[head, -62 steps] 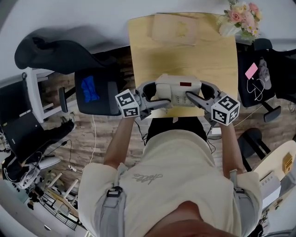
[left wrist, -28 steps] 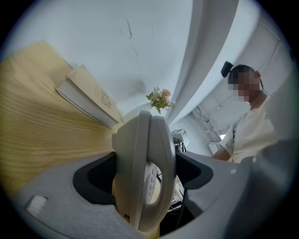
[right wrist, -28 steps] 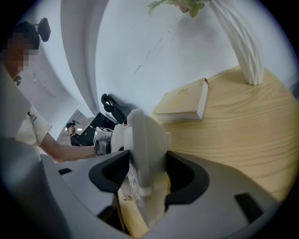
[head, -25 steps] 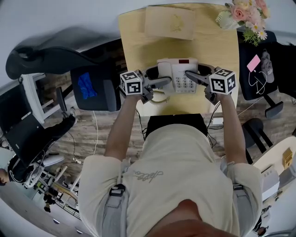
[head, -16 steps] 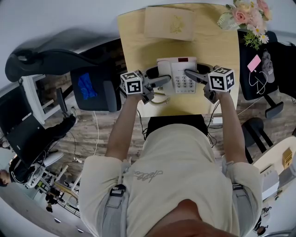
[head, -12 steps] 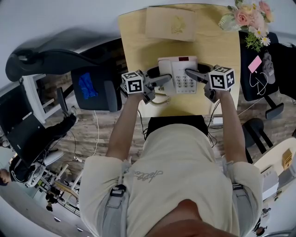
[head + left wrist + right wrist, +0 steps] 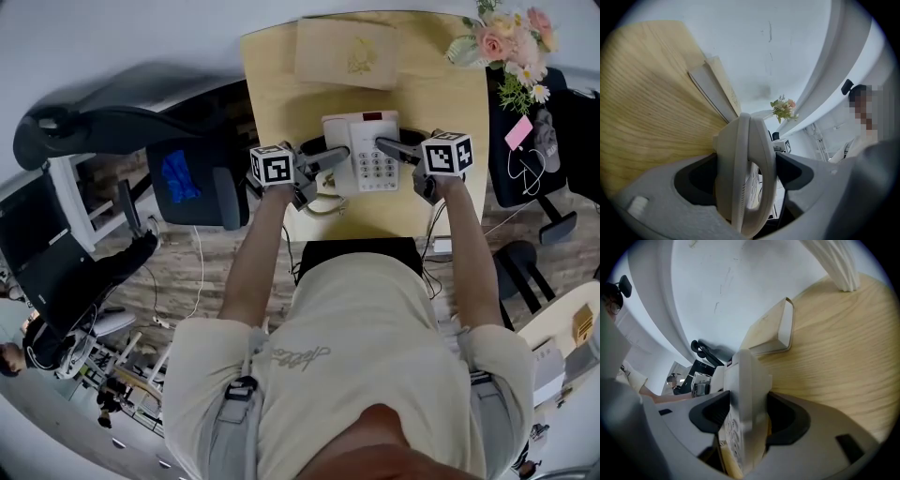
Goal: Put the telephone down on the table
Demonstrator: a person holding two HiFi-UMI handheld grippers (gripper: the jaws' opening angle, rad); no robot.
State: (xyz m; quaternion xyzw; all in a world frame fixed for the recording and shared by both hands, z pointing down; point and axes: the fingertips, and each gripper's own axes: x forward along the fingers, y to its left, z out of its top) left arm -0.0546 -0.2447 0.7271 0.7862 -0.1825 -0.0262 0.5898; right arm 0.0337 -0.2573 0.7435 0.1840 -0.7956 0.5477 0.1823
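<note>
Wood table (image 7: 281, 84) now sits under the whole telephone (image 7: 361, 155), which I have brought in from the near edge to my 12 o'clock, left gripper (image 7: 323, 159) pinching its 9 o'clock side and right gripper (image 7: 394, 150) its 3 o'clock, so letting go looks close.

I'm watching the head cam looking steeply down over the person's shoulders onto the table (image 7: 281, 75) from well above. The left gripper (image 7: 325, 160) cam is sitting right up against the telephone (image 7: 364, 150), facing across toward the flowers (image 7: 502, 47). The right gripper (image 7: 390, 148) cam is pointing back the other way. All three are catching the tan board (image 7: 347, 52) at the far end.
</note>
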